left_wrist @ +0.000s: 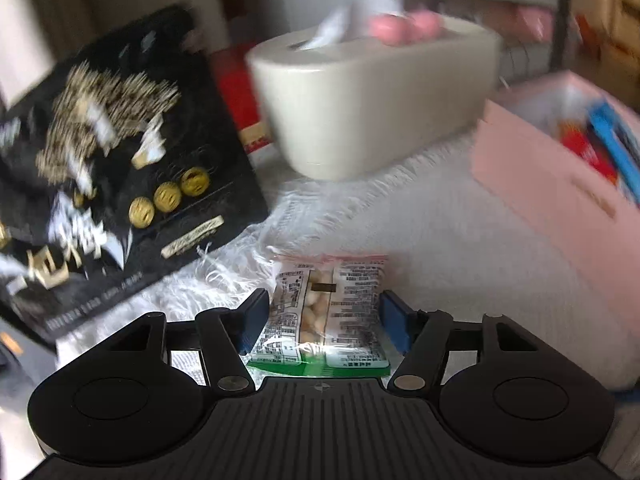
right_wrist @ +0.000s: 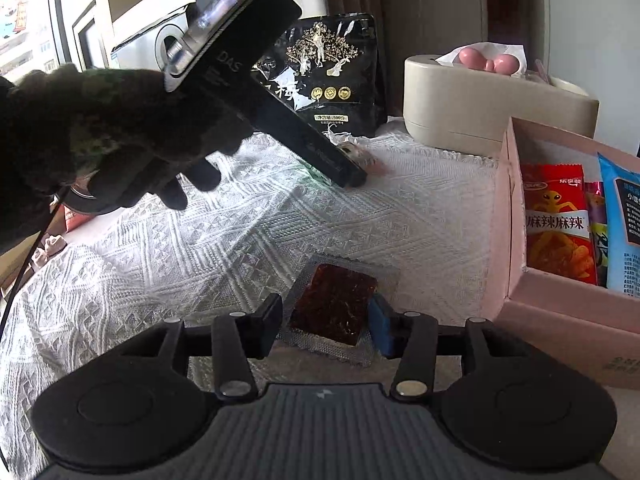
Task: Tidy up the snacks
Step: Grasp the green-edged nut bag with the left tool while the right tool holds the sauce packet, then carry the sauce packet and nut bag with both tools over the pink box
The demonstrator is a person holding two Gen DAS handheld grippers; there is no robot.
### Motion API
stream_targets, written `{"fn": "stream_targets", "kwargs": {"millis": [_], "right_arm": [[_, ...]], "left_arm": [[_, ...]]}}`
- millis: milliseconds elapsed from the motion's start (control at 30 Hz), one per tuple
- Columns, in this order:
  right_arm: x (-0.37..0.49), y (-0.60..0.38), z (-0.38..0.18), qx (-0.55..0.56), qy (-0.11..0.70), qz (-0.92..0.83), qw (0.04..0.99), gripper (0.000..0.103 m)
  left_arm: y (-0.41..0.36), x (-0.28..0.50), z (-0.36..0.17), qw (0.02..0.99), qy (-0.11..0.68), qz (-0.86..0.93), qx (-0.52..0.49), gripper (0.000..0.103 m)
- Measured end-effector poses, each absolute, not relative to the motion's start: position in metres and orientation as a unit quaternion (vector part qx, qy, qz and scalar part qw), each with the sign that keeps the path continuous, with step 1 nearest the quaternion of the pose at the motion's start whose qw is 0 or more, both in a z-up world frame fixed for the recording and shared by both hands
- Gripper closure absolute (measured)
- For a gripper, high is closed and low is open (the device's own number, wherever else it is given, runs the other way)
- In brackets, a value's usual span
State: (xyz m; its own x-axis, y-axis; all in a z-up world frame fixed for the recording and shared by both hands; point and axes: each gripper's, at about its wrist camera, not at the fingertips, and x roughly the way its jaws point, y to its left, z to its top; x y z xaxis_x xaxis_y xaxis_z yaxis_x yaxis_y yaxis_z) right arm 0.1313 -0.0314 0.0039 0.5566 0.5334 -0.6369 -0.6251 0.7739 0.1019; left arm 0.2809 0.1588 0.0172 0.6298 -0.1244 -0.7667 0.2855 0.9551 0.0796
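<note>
Left wrist view: blurred, read with care.
Left gripper (left_wrist: 320, 322): jaws apart, one on each side of a small clear snack packet (left_wrist: 326, 312) with a green bottom edge; pads look just clear of the wrapper, so released, nothing gripped.
Packet position: flat on the white woven cloth (left_wrist: 460, 248), between a big black pouch (left_wrist: 116, 152) and the pink box (left_wrist: 560, 184).
Background: cream tissue box (left_wrist: 372, 96) behind the packet, well apart from it.
Right wrist view: sharp.
Right gripper (right_wrist: 326, 322): jaws partly apart around a dark red square snack in a clear wrapper (right_wrist: 334, 304); the blue pad (right_wrist: 382, 328) looks to touch the wrapper edge, the other pad is just beside it. Can't tell if it pinches; I read it as not clamped.
Snack position: on the cloth, near the pink box's wall (right_wrist: 506, 216).
Pink box contents: a red packet (right_wrist: 556, 220) and a blue one (right_wrist: 620, 216) standing upright.
Other hand: gloved left hand (right_wrist: 100, 136) holds its tool nose-down by the black pouch.
Step, my read: both tools lined up for a pick.
Advice left: lower until the pads bracket the packet's middle, then close; the wrapper is slippery and will crumple.
Advice right: centre on the block, not the thin crimped edge, before closing.
Risk: snagging the cloth with a pad.
</note>
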Motion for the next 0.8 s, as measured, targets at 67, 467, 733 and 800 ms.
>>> {"fn": "stream_targets", "kwargs": {"millis": [67,467,733,800], "right_arm": [[0.131,-0.031,0.004,-0.069,0.337,0.331,0.879,0.053],[0.134,-0.032,0.004,-0.063,0.34,0.321,0.882,0.052],[0.132,-0.025,0.004,-0.087,0.338,0.305,0.886,0.052],[0.131,-0.021,0.003,-0.099,0.337,0.3,0.887,0.052]], "left_arm": [[0.168,0.287,0.015,0.899,0.419,-0.115,0.06,0.033],[0.179,0.28,0.018,0.902,0.418,-0.111,0.01,0.039],[0.211,0.167,0.046,0.921,0.379,-0.048,-0.083,0.04],[0.213,0.131,0.044,0.916,0.387,-0.013,-0.104,0.04]]}}
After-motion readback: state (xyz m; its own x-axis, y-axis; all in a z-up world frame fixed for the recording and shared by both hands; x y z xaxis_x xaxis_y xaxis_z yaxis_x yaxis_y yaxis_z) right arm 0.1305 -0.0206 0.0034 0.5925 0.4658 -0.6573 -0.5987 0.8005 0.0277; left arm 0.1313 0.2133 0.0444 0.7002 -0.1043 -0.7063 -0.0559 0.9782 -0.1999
